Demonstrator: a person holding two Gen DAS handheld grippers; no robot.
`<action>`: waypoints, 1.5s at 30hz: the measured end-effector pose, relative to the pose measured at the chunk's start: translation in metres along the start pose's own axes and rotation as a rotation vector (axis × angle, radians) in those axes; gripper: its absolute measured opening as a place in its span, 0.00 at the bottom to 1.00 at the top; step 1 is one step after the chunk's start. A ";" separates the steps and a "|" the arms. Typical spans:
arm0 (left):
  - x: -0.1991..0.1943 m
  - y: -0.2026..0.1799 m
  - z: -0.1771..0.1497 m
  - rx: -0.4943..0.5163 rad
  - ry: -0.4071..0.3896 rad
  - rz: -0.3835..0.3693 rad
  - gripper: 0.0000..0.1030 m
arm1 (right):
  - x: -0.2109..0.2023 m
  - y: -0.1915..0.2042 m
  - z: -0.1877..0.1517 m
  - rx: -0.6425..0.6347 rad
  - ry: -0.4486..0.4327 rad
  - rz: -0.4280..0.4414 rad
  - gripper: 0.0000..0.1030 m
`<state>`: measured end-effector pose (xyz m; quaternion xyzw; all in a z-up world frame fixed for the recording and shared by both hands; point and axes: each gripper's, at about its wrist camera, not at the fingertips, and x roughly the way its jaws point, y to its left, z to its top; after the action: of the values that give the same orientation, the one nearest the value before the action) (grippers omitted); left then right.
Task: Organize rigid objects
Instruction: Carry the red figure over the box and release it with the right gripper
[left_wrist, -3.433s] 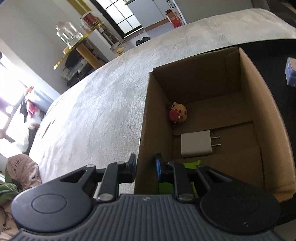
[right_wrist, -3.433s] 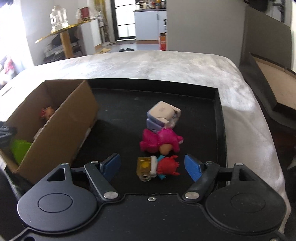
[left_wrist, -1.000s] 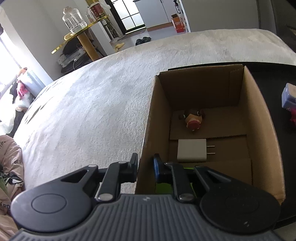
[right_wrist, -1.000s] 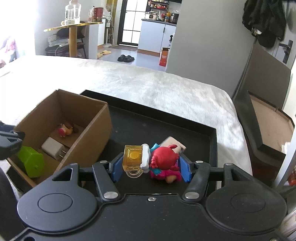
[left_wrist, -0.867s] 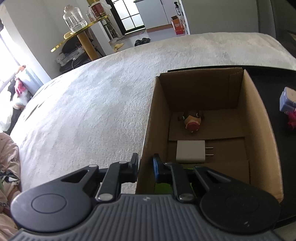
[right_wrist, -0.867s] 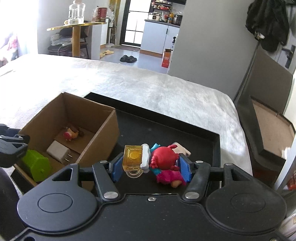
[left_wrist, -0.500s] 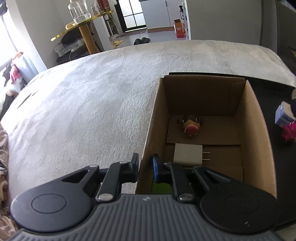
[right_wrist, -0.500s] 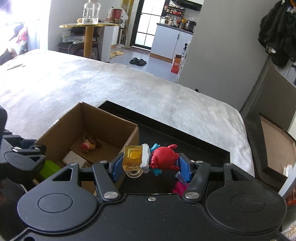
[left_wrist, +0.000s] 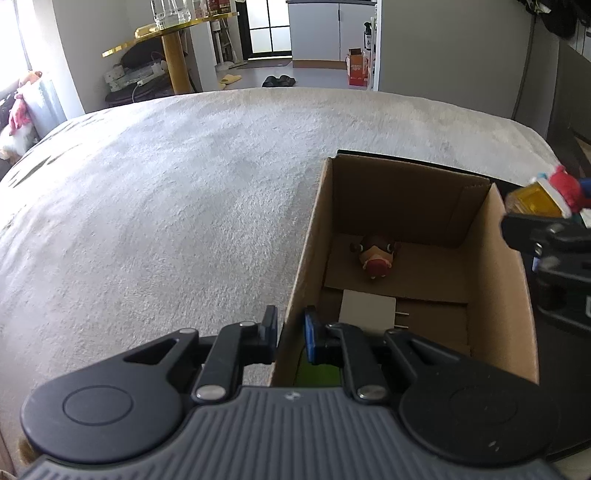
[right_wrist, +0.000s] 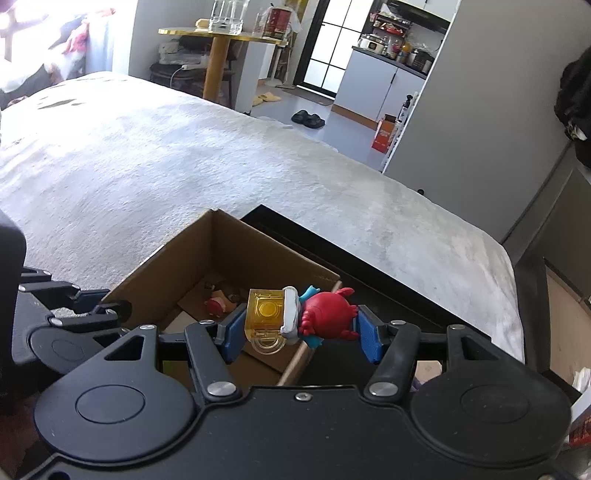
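My left gripper (left_wrist: 290, 333) is shut on the near left wall of an open cardboard box (left_wrist: 308, 254). In the box lie a small brown and red figure (left_wrist: 376, 254), a white plug adapter (left_wrist: 367, 310) and a green object (left_wrist: 319, 374). My right gripper (right_wrist: 301, 328) is shut on a red crab toy with a yellow block base (right_wrist: 295, 314) and holds it above the box's right wall (right_wrist: 295, 365). The toy also shows at the right edge of the left wrist view (left_wrist: 546, 195).
The box stands on a black tray (right_wrist: 406, 273) on a grey-white bed cover (left_wrist: 166, 192). Beyond the bed are a gold round table (right_wrist: 221, 40), slippers and white cabinets. A dark open case (right_wrist: 561, 258) stands to the right.
My right gripper has carried the red crab toy left and up, from over the tray to over the box's right wall. My left gripper keeps hold of the box wall.
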<state>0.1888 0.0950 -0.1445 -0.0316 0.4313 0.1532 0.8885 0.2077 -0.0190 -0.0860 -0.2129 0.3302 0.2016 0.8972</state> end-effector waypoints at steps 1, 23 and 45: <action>0.000 0.000 0.000 0.001 -0.002 -0.001 0.13 | 0.001 0.002 0.002 -0.007 0.002 -0.001 0.58; 0.007 0.012 -0.001 -0.050 0.019 -0.061 0.13 | 0.027 0.013 0.026 -0.099 0.054 -0.027 0.59; 0.006 0.002 -0.001 -0.012 0.016 -0.019 0.14 | 0.010 -0.004 0.021 -0.058 0.030 -0.018 0.70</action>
<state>0.1910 0.0985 -0.1498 -0.0422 0.4371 0.1470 0.8863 0.2275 -0.0087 -0.0777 -0.2447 0.3355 0.1999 0.8875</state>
